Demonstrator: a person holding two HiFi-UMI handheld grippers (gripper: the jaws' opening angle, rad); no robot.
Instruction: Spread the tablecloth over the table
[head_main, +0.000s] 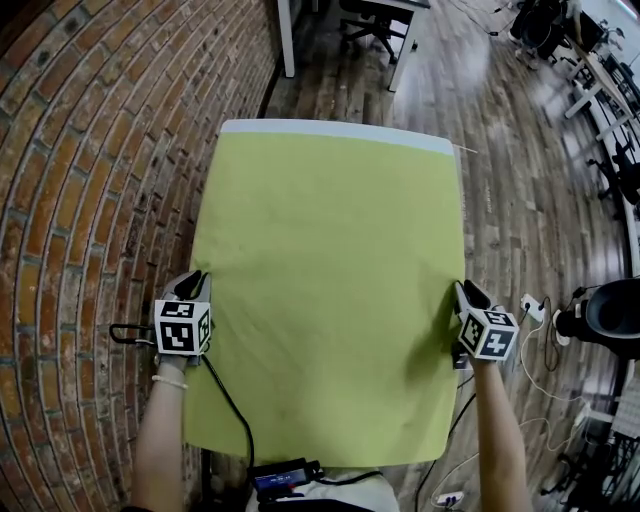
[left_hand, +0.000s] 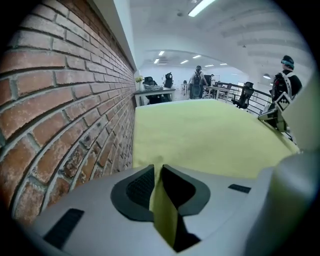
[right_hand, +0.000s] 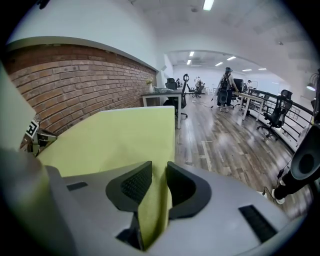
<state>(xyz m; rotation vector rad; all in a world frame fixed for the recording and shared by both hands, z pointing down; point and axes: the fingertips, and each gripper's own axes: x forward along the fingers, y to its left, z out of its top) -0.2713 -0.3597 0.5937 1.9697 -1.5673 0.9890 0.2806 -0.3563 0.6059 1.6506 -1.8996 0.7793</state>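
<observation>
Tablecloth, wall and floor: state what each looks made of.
The tablecloth looks like thin matte yellow-green fabric, creasing softly between the jaws. The wall is rough red brick with pale mortar joints. The floor shows planks with slight sheen: wood or laminate, unclear.

- The left gripper (head_main: 192, 284), at the tablecloth's (head_main: 330, 290) left edge, carried a white cube (head_main: 182, 327) with black square markers, and a black cable (head_main: 232, 410) trailed from it.
- The right gripper (head_main: 470, 296), at its right edge, bore a matching cube.
- Both had grey shells and black ribbed pads (left_hand: 140, 187).
- A pale band (head_main: 170, 381) circled the left wrist.
</observation>
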